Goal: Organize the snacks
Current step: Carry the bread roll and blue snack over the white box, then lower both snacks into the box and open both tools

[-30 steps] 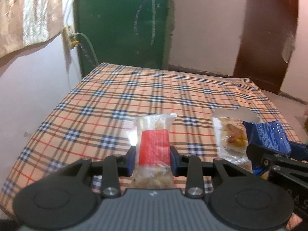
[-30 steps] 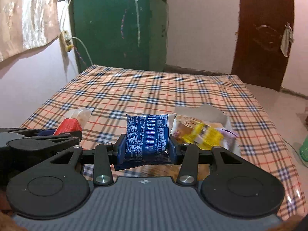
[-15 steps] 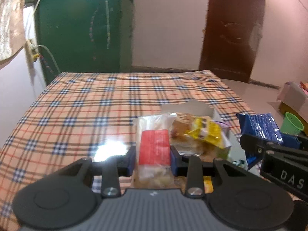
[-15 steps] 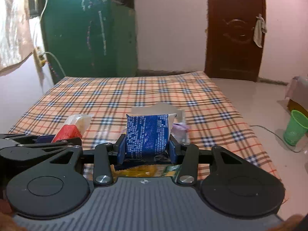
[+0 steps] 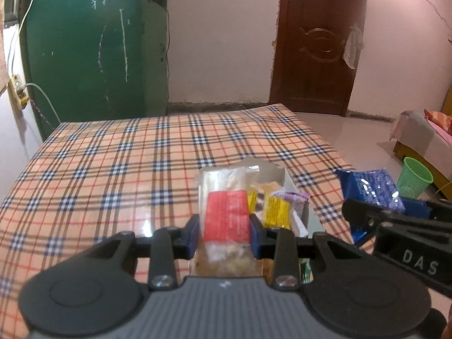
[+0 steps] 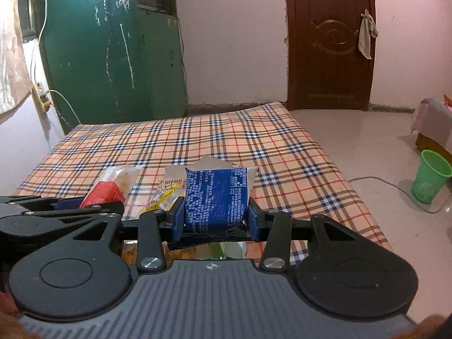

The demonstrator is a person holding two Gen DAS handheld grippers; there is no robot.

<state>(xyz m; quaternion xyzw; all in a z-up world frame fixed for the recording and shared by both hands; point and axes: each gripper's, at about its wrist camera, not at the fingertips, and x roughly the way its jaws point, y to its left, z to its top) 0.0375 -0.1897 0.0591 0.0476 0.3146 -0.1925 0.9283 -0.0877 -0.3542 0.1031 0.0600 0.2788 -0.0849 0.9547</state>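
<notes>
My left gripper (image 5: 224,233) is shut on a clear snack packet with a red label (image 5: 226,214), held above the plaid table (image 5: 113,175). Just behind it sits a white box (image 5: 293,197) holding yellow and purple snack packets (image 5: 278,206). My right gripper (image 6: 216,220) is shut on a blue snack packet (image 6: 216,197). In the left wrist view the right gripper (image 5: 375,217) hangs at the right with the blue packet (image 5: 370,189). The right wrist view shows the left gripper (image 6: 84,206) at the left with the red-labelled packet (image 6: 106,190), and the box's yellow packet (image 6: 166,197) between them.
The table's right edge (image 6: 353,186) drops to a shiny tiled floor. A green basket (image 6: 430,179) stands on the floor at the right, with a cable beside it. A green cabinet (image 5: 93,56) and a brown door (image 5: 319,45) stand beyond the table.
Both grippers have swung to the right across the table, each still holding its packet. The white box has come to lie directly in front of them, and the green basket came into view.
</notes>
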